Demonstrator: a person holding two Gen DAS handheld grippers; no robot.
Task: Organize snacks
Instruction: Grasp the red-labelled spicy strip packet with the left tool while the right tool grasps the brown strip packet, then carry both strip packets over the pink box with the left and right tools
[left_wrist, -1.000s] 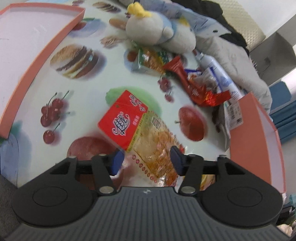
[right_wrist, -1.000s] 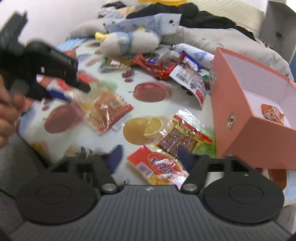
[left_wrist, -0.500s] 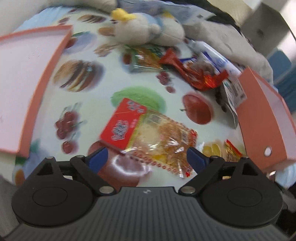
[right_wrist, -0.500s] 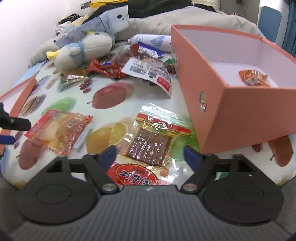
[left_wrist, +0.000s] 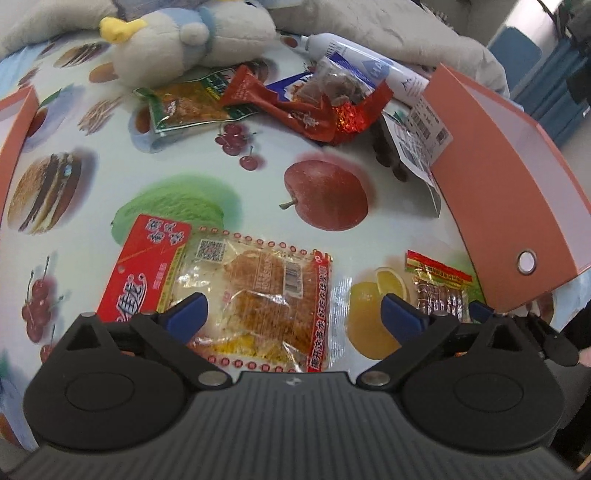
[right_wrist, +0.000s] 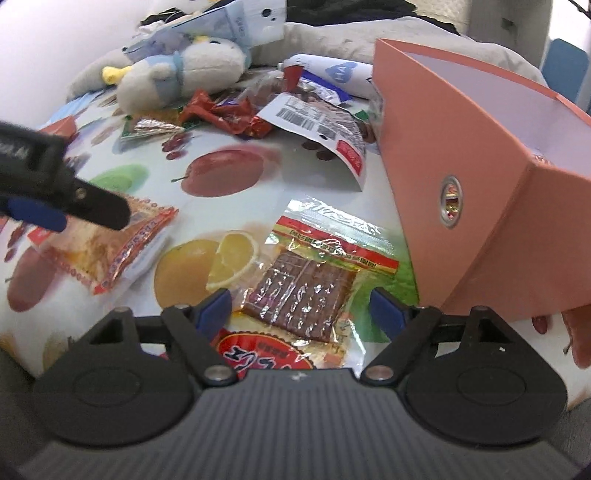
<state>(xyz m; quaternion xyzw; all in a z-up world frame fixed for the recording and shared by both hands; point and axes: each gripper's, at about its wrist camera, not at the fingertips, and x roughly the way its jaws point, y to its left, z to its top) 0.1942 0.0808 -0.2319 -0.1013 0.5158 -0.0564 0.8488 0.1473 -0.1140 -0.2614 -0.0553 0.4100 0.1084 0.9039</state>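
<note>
My left gripper (left_wrist: 293, 314) is open, its jaws wide apart over a red-and-clear snack packet (left_wrist: 236, 291) lying flat on the fruit-print tablecloth. The same packet shows in the right wrist view (right_wrist: 110, 243) under the left gripper's fingers (right_wrist: 92, 203). My right gripper (right_wrist: 301, 308) is open and empty above a brown jerky packet (right_wrist: 306, 284) and a red round-label packet (right_wrist: 266, 354). The jerky packet also shows in the left wrist view (left_wrist: 439, 291). An open orange box (right_wrist: 461, 155) stands to the right.
A pile of wrappers (left_wrist: 306, 107), a green packet (left_wrist: 184, 107), a barcode packet (right_wrist: 317, 122), a white tube (left_wrist: 369, 66) and a plush toy (left_wrist: 184, 40) lie at the back. An orange lid (left_wrist: 14, 122) lies at the left. Bedding lies behind.
The left gripper opened wide and let go of the red-and-clear packet, which now lies flat. The right gripper swung toward the jerky packet and moved closer to it.
</note>
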